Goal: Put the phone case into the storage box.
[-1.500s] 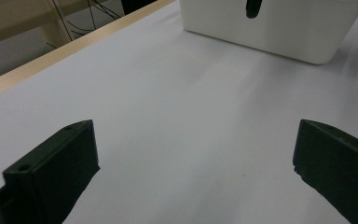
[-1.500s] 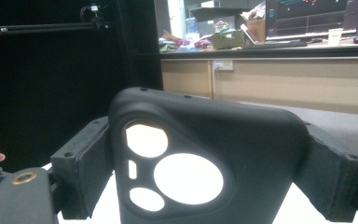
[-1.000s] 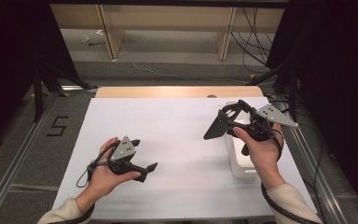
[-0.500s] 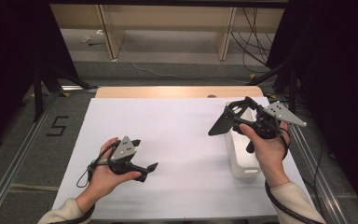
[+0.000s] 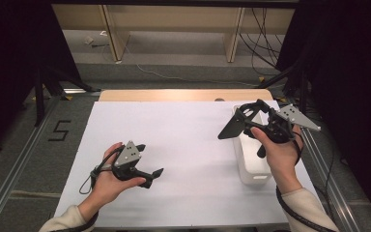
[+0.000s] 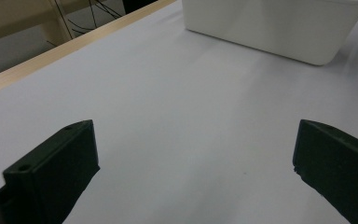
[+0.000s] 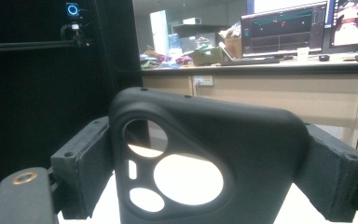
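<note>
At 7 o'clock in the high view we see the left gripper (image 5: 147, 162) held low over the white worktop (image 5: 183, 145) by the person's left hand (image 5: 108, 181). In the left gripper view its fingers (image 6: 56, 170) stand spread wide apart, released, with bare worktop between them.

At 3 o'clock in the high view we see the right gripper (image 5: 236, 121) raised above the worktop in the right hand (image 5: 280, 154). In the right gripper view its fingers (image 7: 81, 163) are clenched on a black phone case (image 7: 214, 158), one against each side edge. The case stands upright, and its camera cutouts face us.

Below the right gripper a white bin (image 5: 249, 159) rests near the right edge of the worktop. In the left gripper view the bin lies at 1 o'clock, well apart from the fingers.

Beyond the case we see a desk (image 7: 279, 79) carrying monitors (image 7: 284, 23).
</note>
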`<state>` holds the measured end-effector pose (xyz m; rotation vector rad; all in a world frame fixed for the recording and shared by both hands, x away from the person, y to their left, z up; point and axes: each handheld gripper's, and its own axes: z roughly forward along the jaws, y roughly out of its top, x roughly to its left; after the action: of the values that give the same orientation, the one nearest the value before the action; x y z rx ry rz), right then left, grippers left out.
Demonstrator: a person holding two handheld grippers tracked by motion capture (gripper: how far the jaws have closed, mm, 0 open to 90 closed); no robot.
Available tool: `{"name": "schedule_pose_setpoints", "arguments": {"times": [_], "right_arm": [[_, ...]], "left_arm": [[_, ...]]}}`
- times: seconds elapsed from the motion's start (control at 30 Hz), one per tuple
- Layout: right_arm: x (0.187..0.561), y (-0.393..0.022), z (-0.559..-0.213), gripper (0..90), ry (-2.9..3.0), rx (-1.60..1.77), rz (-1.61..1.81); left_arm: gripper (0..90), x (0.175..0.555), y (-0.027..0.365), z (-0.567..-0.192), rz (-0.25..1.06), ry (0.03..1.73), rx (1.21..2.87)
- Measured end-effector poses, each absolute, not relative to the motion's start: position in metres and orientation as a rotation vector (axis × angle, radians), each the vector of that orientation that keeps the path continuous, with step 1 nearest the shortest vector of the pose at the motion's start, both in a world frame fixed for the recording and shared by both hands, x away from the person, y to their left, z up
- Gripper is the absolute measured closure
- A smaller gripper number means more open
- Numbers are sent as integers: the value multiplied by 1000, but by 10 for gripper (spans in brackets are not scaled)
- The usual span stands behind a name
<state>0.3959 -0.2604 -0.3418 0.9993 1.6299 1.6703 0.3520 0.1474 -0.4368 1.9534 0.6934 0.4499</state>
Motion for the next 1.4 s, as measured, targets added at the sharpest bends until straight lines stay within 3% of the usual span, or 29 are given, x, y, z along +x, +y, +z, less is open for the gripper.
{"name": "schedule_pose_setpoints", "arguments": {"times": [1.4], "right_arm": [[399, -283, -336, 154, 1554, 1038, 1632]], "left_arm": [[0, 353, 148, -436, 454, 694, 1946]]}}
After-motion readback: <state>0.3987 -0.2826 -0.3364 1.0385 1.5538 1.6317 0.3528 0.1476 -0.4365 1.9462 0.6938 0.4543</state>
